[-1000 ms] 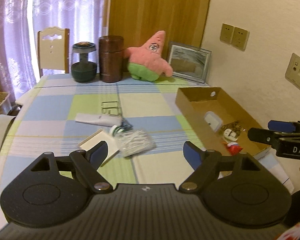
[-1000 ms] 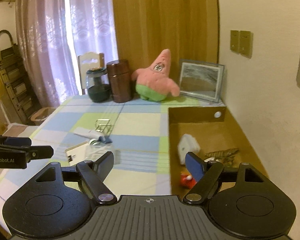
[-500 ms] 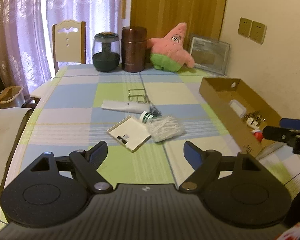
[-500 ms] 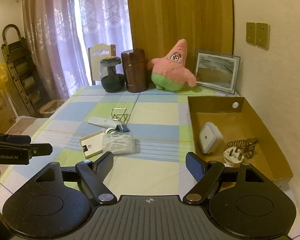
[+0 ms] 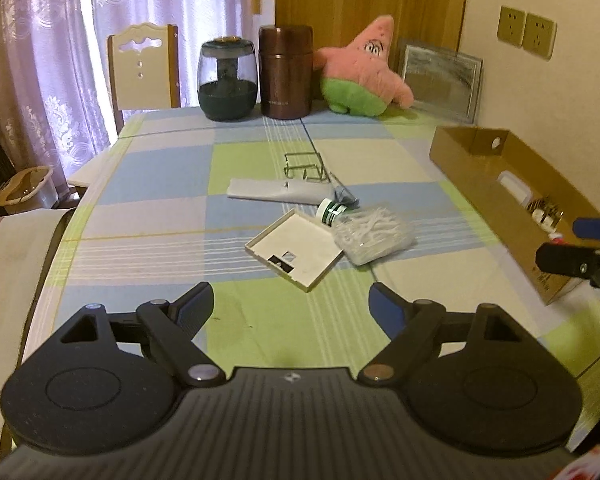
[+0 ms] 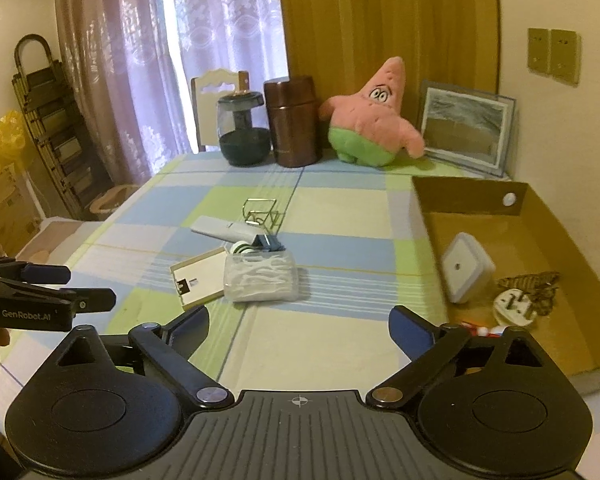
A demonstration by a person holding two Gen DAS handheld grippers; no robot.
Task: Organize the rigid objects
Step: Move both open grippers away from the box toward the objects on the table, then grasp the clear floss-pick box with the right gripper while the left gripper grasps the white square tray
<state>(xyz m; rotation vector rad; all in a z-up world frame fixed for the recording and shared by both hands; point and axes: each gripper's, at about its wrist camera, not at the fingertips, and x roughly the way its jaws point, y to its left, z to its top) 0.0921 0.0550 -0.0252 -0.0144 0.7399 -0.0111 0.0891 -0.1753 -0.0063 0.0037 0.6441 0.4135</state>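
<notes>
Checked cloth in blue, green and cream covers the desk (image 5: 160, 208), and curtains hang at the far side behind a plush star (image 6: 374, 120), two jars and a framed picture. Both tongs are empty. The left tongs (image 5: 291, 304) have their jaws apart, opening a little more just now, with nothing between them; the right tongs (image 6: 299, 325) have just been opening much wider, and they also hold nothing. Straight ahead of the left tongs lies the remaining group of things: a flat white plate (image 5: 296, 250), a clear box of white sticks (image 5: 374, 236) touching its far right corner, a small green-banded roll (image 5: 331, 213), a white tube (image 5: 280, 191) and a wire holder (image 5: 305, 166) further away. To the right of the right tongs stands the cardboard box (image 6: 472, 196), and inside it lie a white square adapter (image 6: 466, 268), a white plug (image 6: 514, 306), a tangle of brownish chain (image 6: 536, 284) and a small red and white piece. I judge the task is partly done: some things are in the box, and about five wait on the cloth.
</notes>
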